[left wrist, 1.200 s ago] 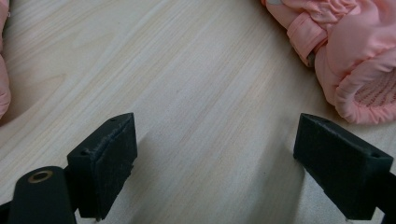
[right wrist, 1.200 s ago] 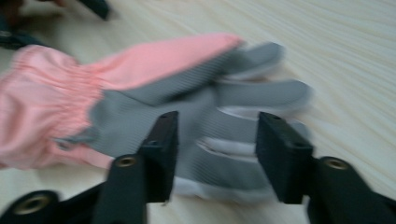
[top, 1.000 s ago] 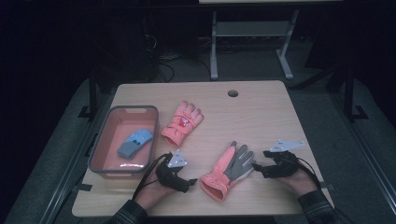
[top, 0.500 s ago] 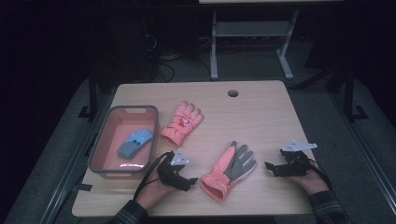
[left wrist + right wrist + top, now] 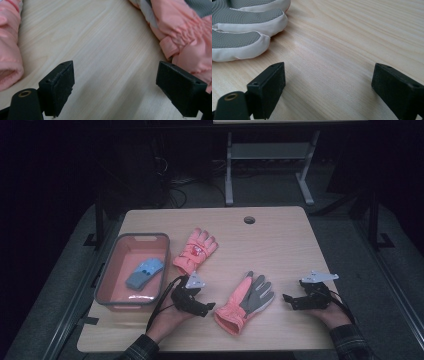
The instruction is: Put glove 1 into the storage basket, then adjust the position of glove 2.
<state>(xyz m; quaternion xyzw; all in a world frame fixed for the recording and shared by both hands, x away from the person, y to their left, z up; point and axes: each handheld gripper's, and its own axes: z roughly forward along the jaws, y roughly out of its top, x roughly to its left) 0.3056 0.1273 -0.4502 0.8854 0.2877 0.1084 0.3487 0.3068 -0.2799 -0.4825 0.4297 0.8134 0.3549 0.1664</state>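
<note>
left gripper [image 5: 209,308] jaws spread, just left of the palm-up pink ski glove [image 5: 245,302]. right gripper [image 5: 288,299] jaws spread, right of that glove. second pink glove [image 5: 195,251] lies beyond it beside the tub [image 5: 131,303].

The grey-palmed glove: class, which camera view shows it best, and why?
The high view: the whole grey-palmed glove lies palm up between the two claws. The left gripper view catches its pink cuff at the right edge. The right gripper view shows three grey, white-edged fingertips.

High view dim, surroundings black (slightly grainy); gripper views bright, soft shadows, sharp.
</note>
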